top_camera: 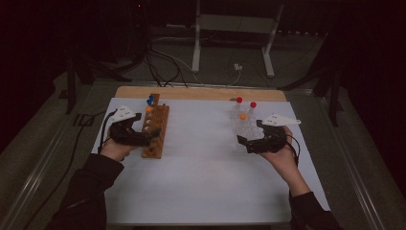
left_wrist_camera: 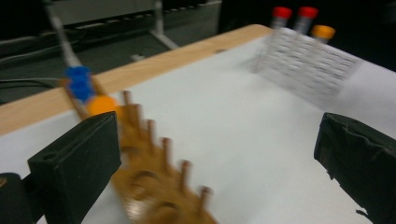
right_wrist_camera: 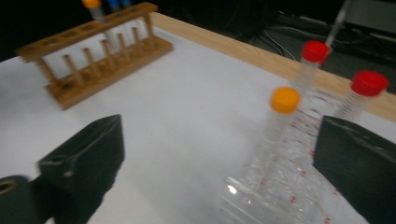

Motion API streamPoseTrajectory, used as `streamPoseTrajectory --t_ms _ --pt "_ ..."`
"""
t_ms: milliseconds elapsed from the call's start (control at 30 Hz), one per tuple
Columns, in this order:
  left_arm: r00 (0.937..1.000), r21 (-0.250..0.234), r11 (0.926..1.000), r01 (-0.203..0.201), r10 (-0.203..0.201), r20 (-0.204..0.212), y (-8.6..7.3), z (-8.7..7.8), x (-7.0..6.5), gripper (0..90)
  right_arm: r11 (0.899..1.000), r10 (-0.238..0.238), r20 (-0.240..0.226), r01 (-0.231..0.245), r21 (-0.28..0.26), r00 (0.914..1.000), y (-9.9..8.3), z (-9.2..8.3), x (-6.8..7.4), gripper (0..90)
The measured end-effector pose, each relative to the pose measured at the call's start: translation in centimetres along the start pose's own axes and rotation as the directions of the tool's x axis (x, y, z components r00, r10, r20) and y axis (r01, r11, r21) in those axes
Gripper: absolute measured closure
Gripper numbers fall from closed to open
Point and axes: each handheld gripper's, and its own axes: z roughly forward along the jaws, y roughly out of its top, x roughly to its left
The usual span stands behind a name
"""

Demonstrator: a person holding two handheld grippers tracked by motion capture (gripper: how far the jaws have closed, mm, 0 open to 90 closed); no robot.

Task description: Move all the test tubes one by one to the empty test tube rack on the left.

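The left claw view is smeared by motion, so the wooden rack blurs into brown pegs, and its blue-capped tubes run together. The left claw hangs released just beside that rack, nothing between its jaws. The right claw is released too, at the clear plastic rack, whose tiny red printing is unreadable. An orange-capped tube stands in it beside two red-capped ones. The worktop is smooth and white.

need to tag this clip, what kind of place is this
Probably a lab-style test bench in a dim workroom: a wooden test tube rack and a clear plastic rack of capped tubes stand on a white-topped table, with cables on the floor behind.
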Motion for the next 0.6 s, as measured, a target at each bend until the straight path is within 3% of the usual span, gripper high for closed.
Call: streamPoseTrajectory --t_ms 233,433,600 --pt "0.9943 0.019 0.9993 -0.032 0.030 0.103 -1.6 0.1 -3.1 1.4 0.999 0.040 0.020 -0.040 0.017 0.9990 -0.9 1.7 -1.6 7.9" --pt "0.9879 0.035 0.9986 -0.041 0.035 0.151 -2.8 0.5 -4.6 1.4 0.998 0.046 0.056 -0.048 0.029 0.9973 -1.0 3.2 -2.5 18.3" --pt "0.9853 0.042 0.9977 -0.053 0.046 0.164 -3.1 0.8 -5.2 1.4 0.996 0.064 0.061 -0.068 0.058 0.9960 -1.0 4.5 -3.4 32.4"
